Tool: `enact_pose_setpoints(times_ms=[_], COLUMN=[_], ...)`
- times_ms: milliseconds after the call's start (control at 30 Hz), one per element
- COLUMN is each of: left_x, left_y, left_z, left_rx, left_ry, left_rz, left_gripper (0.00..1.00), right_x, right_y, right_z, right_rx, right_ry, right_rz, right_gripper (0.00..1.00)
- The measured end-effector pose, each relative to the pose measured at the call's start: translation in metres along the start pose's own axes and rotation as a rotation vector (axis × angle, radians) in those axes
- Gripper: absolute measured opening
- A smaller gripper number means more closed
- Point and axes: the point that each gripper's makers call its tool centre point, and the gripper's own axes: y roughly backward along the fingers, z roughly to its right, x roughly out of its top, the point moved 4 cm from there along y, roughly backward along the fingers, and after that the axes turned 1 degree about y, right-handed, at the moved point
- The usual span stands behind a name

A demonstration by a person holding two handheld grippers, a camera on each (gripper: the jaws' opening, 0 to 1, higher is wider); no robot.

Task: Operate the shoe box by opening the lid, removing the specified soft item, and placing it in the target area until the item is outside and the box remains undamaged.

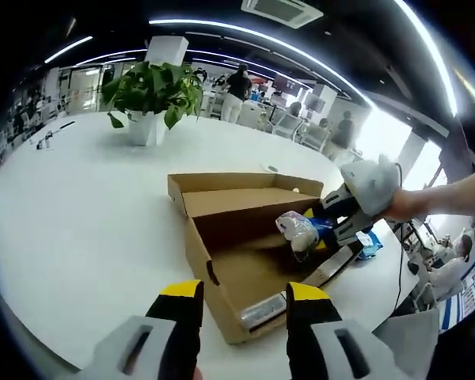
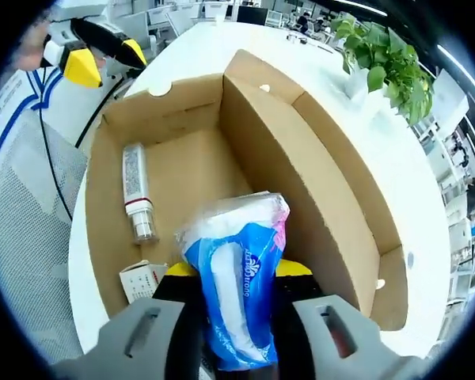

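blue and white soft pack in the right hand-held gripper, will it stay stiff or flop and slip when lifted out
The soft pack probably squashes rather than staying stiff: its plastic wrap bunches and crinkles at the top. It looks light for its size, held above the open shoe box by the right hand-held gripper alone. The glossy film could slip.

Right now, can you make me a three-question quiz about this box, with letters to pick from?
1. Where is the tube?
A. in the box
B. on the chair
C. beside the plant

2. What colour is the pack?
A. red and black
B. blue and white
C. green

3. The box lid is
A. taped shut
B. open
C. missing

Answers: 1 A, the tube lies on the box floor. 2 B, blue wrapper with white inside, held by the right tool. 3 B, the lid stands folded back.
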Motion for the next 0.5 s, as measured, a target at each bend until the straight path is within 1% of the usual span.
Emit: enact_pose_setpoints(times_ms=[67, 300, 500], left_x=[0.000, 0.001, 0.006], left_y=[0.000, 0.000, -0.002], left_z=[0.003, 0.012, 0.017], left_rx=[-0.003, -0.017, -0.028], left_ry=[-0.001, -0.012, -0.024], left_rz=[-0.001, -0.006, -0.002], left_gripper=[0.42, 0.42, 0.42], right_x=[0.001, 0.009, 0.013], right_y=[0.001, 0.016, 0.031], right_z=[0.000, -0.002, 0.000], right_rx=[-0.004, -0.033, -0.051], right_ry=[0.000, 0.007, -0.011], right_rz=[0.007, 0.043, 0.076], right_gripper=[0.26, 0.26, 0.26])
